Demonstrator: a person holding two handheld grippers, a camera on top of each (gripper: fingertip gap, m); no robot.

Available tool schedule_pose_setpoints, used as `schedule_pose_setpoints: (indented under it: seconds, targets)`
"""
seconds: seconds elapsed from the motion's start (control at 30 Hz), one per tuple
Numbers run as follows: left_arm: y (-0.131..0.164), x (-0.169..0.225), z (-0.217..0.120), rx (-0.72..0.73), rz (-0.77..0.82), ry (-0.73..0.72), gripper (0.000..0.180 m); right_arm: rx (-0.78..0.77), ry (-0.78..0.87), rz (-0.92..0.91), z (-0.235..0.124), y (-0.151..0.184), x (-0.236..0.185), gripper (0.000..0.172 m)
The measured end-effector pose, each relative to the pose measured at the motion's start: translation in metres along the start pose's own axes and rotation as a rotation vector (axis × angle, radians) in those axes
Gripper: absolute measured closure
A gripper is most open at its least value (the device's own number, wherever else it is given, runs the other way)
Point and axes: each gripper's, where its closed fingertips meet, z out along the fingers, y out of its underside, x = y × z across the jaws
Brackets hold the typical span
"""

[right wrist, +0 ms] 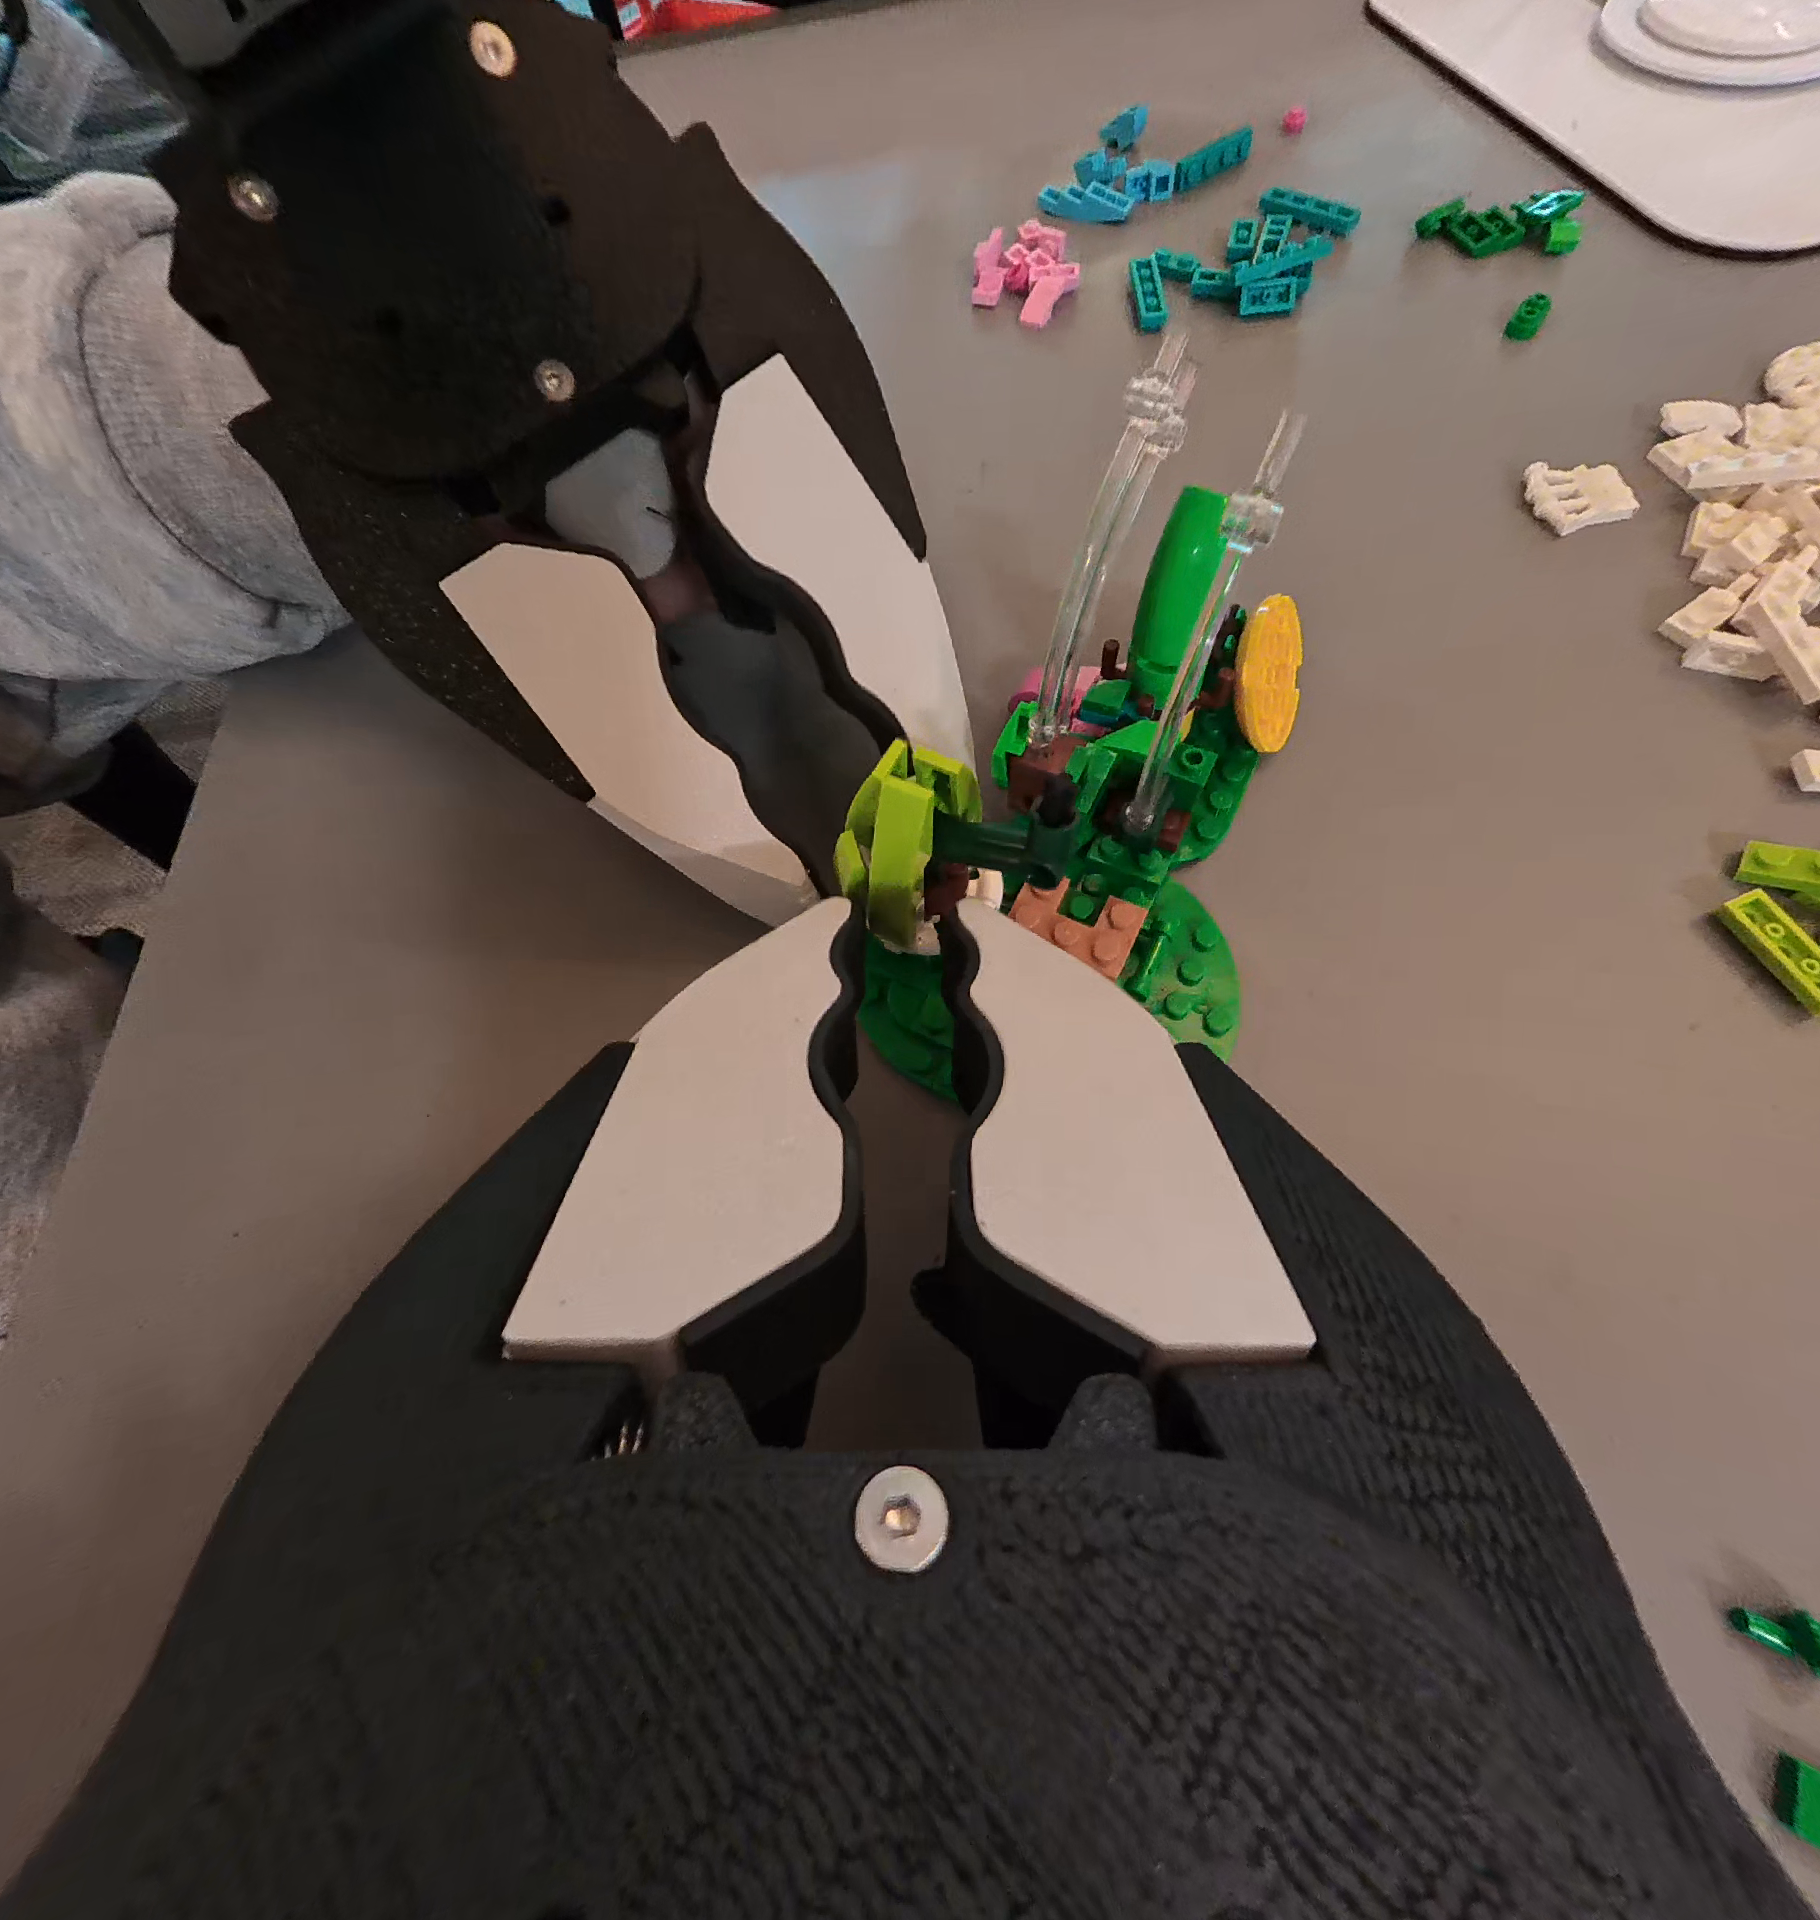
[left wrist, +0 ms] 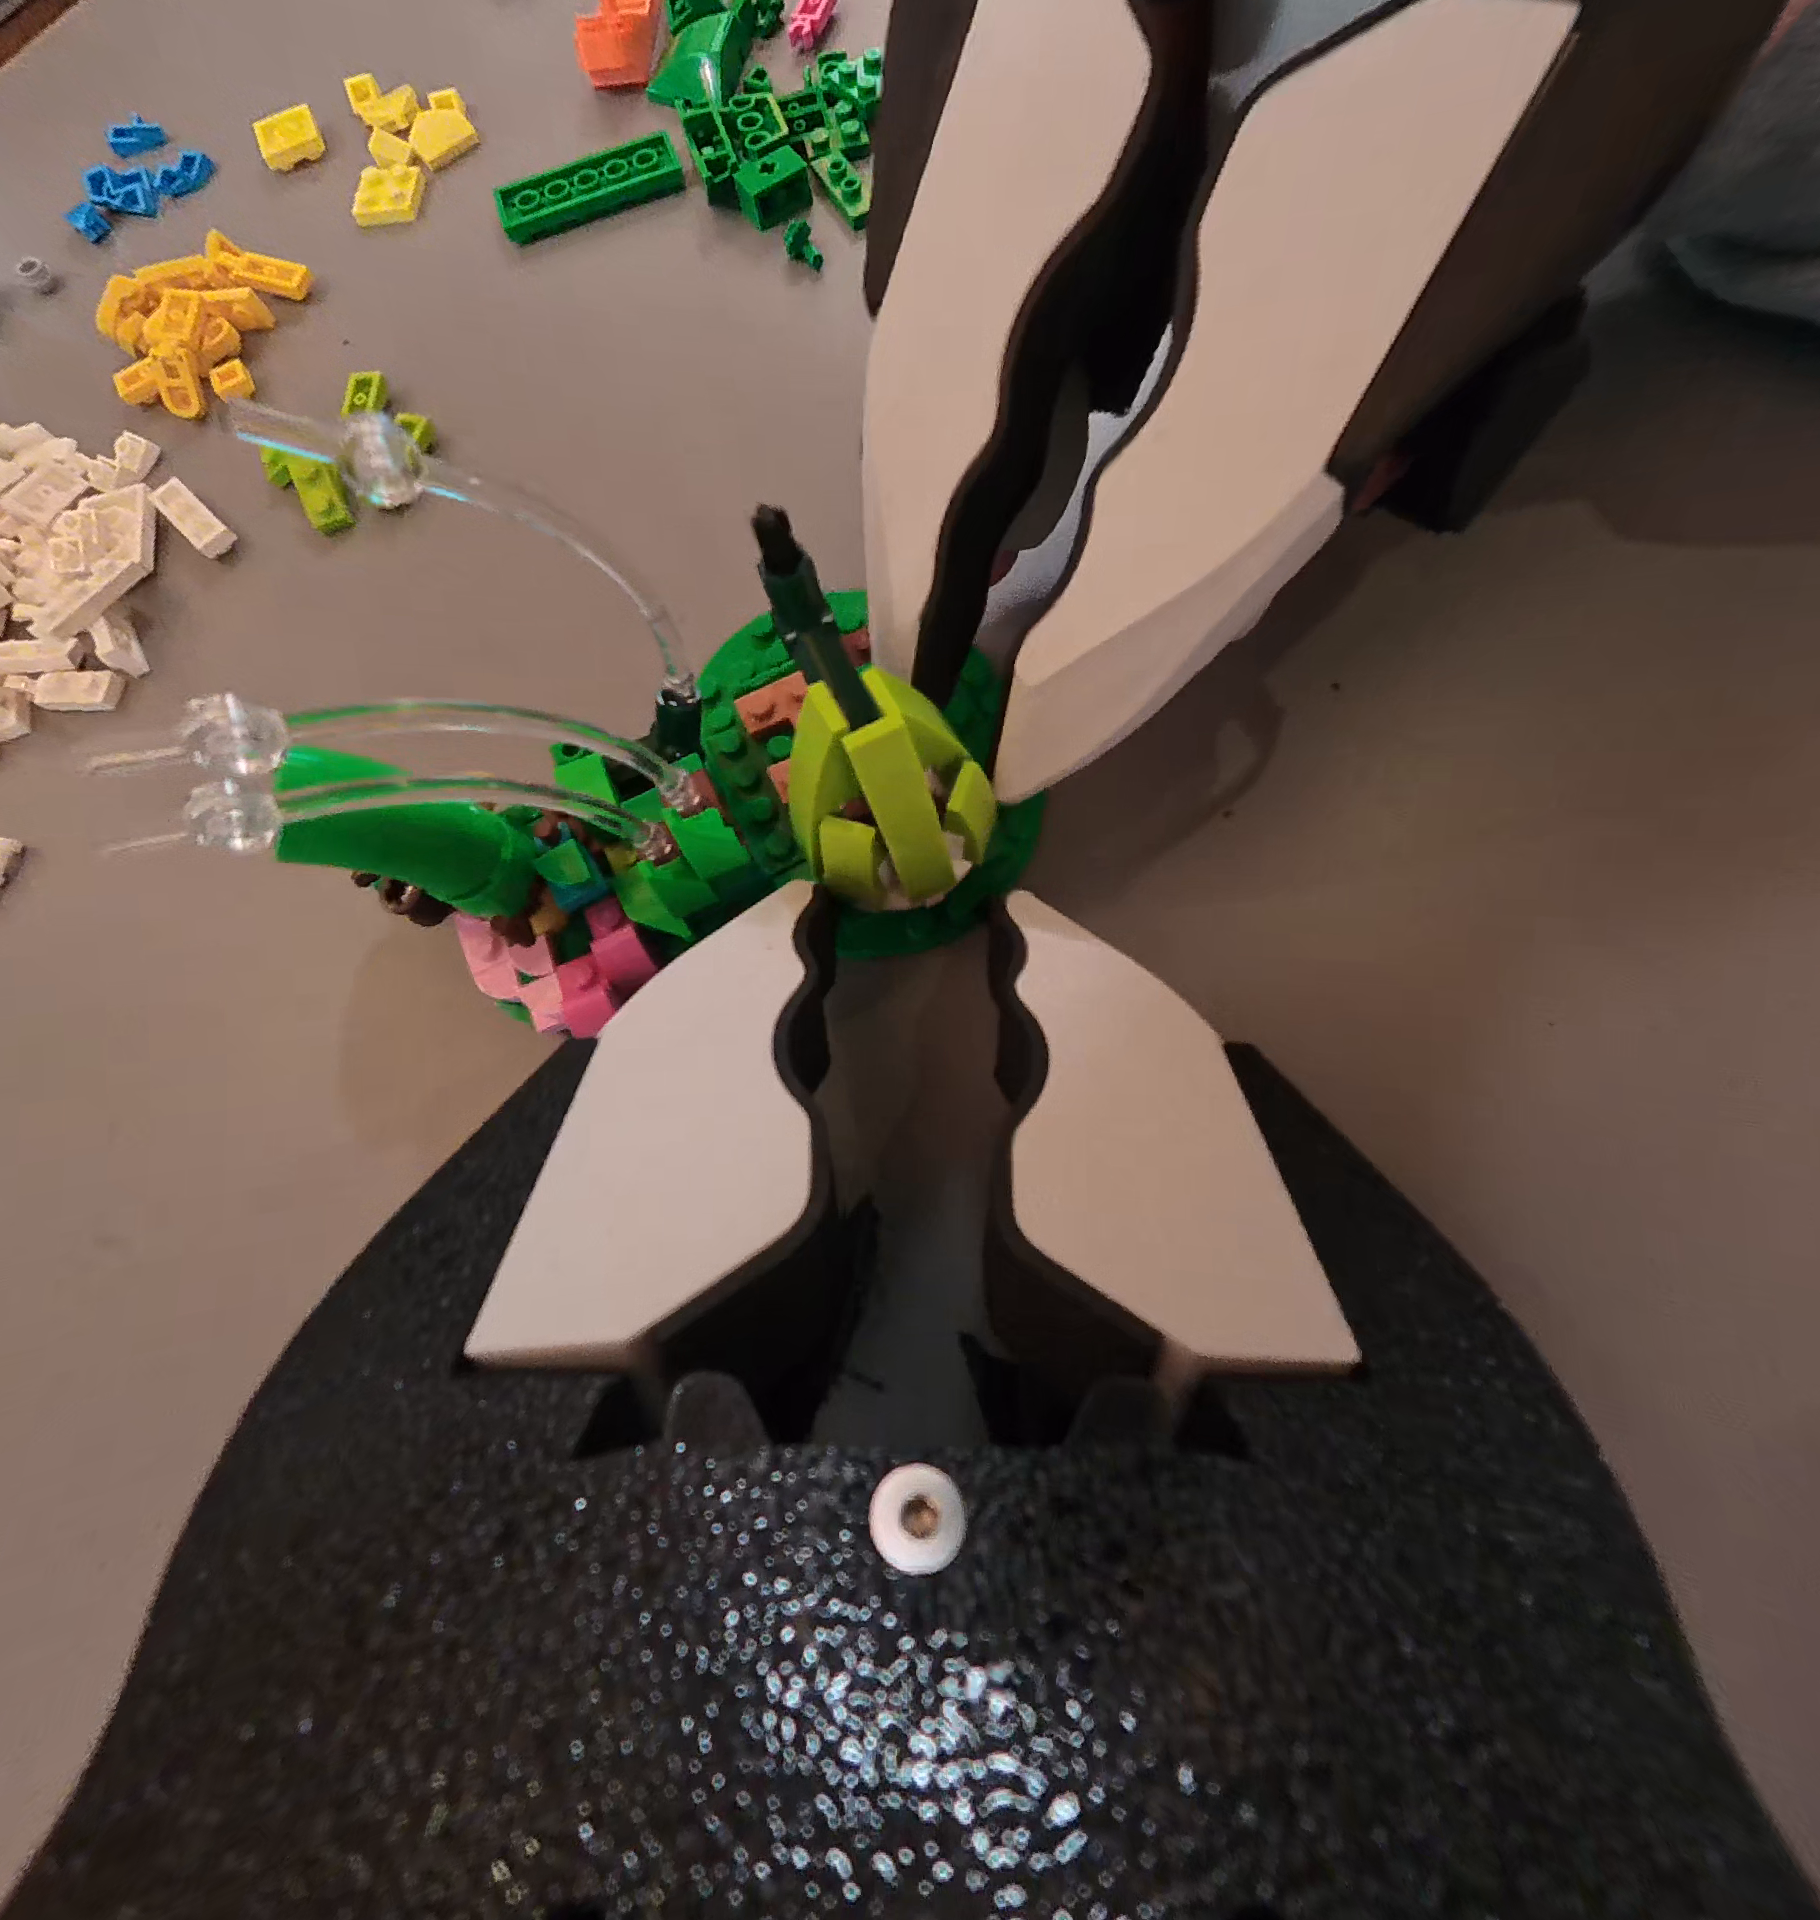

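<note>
A small brick plant model [right wrist: 1186, 987] with green round plates, pink and brown pieces and clear curved rods [right wrist: 1082, 582] stands on the grey table. A lime green bud [left wrist: 885, 790] sits on a dark green stem [left wrist: 807, 623] that sticks out from the model. My left gripper [left wrist: 908, 914] is shut on the bud, which fills the space between its tips. It reaches in from the upper left in the right wrist view [right wrist: 895, 831]. My right gripper [right wrist: 904, 914] is shut on the lower end of the same bud [right wrist: 890, 821]. In the left wrist view it comes down from above [left wrist: 953, 727].
Loose bricks lie in sorted piles: white [left wrist: 44, 561], yellow [left wrist: 189, 322], blue [left wrist: 127, 187] and green [left wrist: 771, 135]. Teal [right wrist: 1249, 260], pink [right wrist: 1025, 270], white [right wrist: 1789, 540] and lime [right wrist: 1799, 914] ones lie beyond. A white tray [right wrist: 1664, 135] is far right. A grey sleeve [right wrist: 75, 468] is left. The grippers are tip to tip, or close to it.
</note>
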Motion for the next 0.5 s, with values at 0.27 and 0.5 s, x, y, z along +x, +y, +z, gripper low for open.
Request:
schedule_pose_setpoints:
  seconds: [0.27, 0.5]
  targets:
    - [-0.0004, 0.0024, 0.0002, 0.0, -0.008, 0.024, 0.135, 0.046, -0.016, 0.031, -0.0009, -0.0068, -0.0008, 0.153]
    - [-0.0061, 0.004, -0.0045, 0.049, -0.005, 0.029, 0.139, 0.048, -0.024, -0.002, -0.0075, -0.0067, -0.0018, 0.16]
